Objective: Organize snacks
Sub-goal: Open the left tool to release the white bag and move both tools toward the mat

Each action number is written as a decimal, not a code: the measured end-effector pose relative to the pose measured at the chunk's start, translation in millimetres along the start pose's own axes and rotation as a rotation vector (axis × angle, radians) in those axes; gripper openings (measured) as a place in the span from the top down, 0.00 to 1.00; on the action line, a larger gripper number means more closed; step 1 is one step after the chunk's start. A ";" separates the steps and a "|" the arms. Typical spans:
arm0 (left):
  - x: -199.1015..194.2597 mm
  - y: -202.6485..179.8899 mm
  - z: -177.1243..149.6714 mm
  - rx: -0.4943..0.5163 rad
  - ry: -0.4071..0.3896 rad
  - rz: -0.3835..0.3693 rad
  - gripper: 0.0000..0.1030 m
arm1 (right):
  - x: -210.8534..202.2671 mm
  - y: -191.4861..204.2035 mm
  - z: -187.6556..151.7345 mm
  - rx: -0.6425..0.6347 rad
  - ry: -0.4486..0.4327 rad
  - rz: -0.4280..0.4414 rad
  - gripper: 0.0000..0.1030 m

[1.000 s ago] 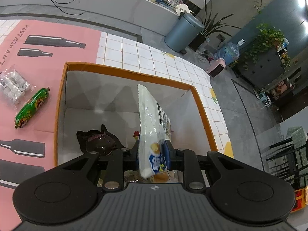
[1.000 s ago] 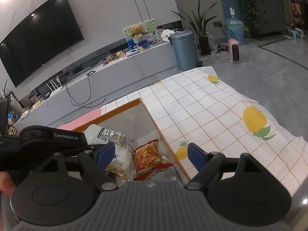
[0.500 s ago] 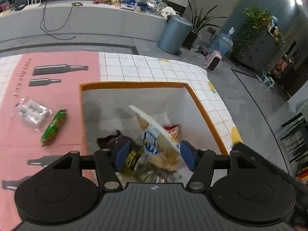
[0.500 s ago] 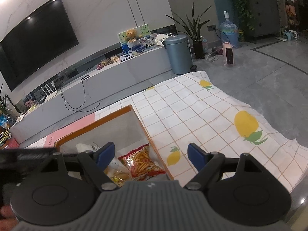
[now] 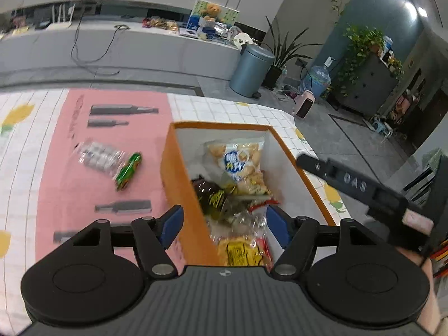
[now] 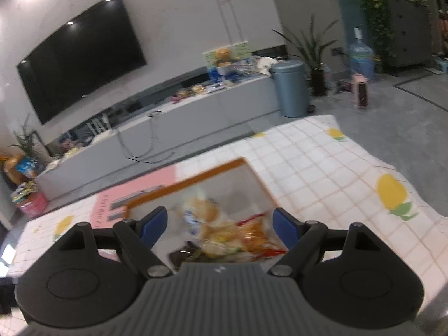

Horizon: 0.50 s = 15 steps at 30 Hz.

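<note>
Orange-rimmed storage box (image 5: pixel 179 184), white inside, stands on a table under a white checked cloth with lemon print (image 5: pixel 232 109), just beside a pink placemat printed with grey bottles (image 5: pixel 70 168). Contents of the box: one white-and-blue bag of puffed snacks (image 5: pixel 238 162) lying flat against the far end; one dark wrapped item (image 5: pixel 208 193) near the left wall; one red packet of stick snacks (image 5: pixel 261 204) toward the right; one yellow packet (image 5: pixel 240 252) at the near end, partly hidden by the tool body. Outside the box, on the placemat: one clear packet of small white pieces (image 5: pixel 98 156), touching or just beside one green sausage-shaped snack (image 5: pixel 128 170); both lie well apart from the box wall. Left gripper (image 5: pixel 224 225): blue-padded jaws opening, wide apart, straddling the near left wall of the box from above, nothing pressed between the pads. Right gripper (image 6: pixel 219 226): jaws spread wide, empty, above the near end of the box, its view blurred; its black body (image 5: pixel 358 187) shows at the right edge of the left wrist view, beside the box's right wall. Background: grey pedal bin (image 5: pixel 250 70), low grey cabinet (image 6: pixel 168 128), wall television (image 6: pixel 81 53).
</note>
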<state>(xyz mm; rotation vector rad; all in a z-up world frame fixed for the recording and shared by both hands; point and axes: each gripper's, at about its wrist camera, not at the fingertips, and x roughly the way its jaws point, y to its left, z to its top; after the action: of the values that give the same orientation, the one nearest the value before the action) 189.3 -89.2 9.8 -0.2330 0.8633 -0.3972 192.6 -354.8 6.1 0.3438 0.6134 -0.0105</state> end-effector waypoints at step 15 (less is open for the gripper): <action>-39.5 97.1 -27.5 -0.080 -0.063 0.094 0.23 | 4.5 102.9 -25.1 -0.246 0.035 0.175 0.19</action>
<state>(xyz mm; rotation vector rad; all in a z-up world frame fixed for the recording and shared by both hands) 168.7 14.3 -14.8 -0.2763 0.8258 -0.2668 193.6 -249.3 16.5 0.1581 0.6099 0.2371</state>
